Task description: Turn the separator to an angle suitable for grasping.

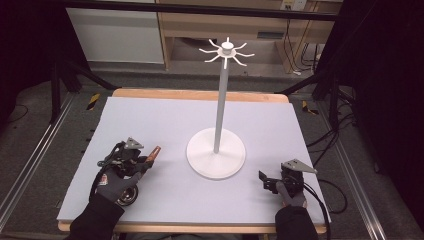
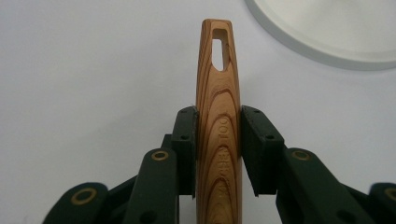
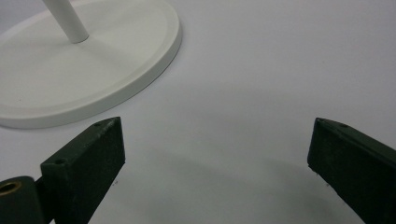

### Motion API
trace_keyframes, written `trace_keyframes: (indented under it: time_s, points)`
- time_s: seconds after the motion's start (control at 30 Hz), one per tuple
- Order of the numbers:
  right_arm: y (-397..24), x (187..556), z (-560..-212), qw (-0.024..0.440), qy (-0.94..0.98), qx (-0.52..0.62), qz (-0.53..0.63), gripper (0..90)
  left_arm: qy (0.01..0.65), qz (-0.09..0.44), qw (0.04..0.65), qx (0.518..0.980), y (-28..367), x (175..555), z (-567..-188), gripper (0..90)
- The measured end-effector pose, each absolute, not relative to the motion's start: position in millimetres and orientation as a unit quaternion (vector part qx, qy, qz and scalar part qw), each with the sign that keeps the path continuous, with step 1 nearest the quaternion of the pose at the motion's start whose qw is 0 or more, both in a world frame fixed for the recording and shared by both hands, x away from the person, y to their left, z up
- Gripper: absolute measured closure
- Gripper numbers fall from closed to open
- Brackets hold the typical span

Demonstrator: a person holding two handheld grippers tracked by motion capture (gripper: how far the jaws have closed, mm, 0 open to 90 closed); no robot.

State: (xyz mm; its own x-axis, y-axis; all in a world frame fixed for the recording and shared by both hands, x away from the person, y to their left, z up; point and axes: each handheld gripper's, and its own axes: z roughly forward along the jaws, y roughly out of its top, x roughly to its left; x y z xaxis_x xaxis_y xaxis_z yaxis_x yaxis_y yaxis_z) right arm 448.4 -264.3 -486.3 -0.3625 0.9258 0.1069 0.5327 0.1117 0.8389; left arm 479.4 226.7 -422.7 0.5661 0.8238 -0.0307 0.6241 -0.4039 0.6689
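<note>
A wooden utensil handle [image 2: 218,121] with a hanging slot near its tip is clamped between both pads of my left gripper [image 2: 218,140]. In the high view the left gripper [image 1: 145,161] is at the table's left, and the wooden handle [image 1: 154,152] sticks out toward the white stand's round base [image 1: 216,154]. The stand's thin pole [image 1: 221,100] rises to a crown of hooks [image 1: 227,51]. My right gripper [image 1: 264,179] rests at the right of the base, its jaws wide apart over bare table. In the right gripper view nothing lies between the right gripper's [image 3: 215,158] jaws, and the base [image 3: 93,65] is at upper left.
A pale lavender mat [image 1: 165,120] covers the table, with a wooden edge [image 1: 200,94] at the back. Black frame legs and cables stand to both sides. A person's gloved hands and dark sleeves come in at the bottom.
</note>
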Motion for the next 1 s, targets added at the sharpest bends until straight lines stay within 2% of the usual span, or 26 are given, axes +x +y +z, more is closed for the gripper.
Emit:
trace_keyframes:
  time_s: [0.43,1.0]
  points:
    - [-264,448,-486,0.233,0.708,0.515,0.423,4.5,0.422,0.178,0.380,0.803,232,460,-386,67.9]
    - [-265,449,-486,0.230,0.707,0.518,0.422,4.4,0.417,0.212,0.455,0.758,241,445,-362,67.8]
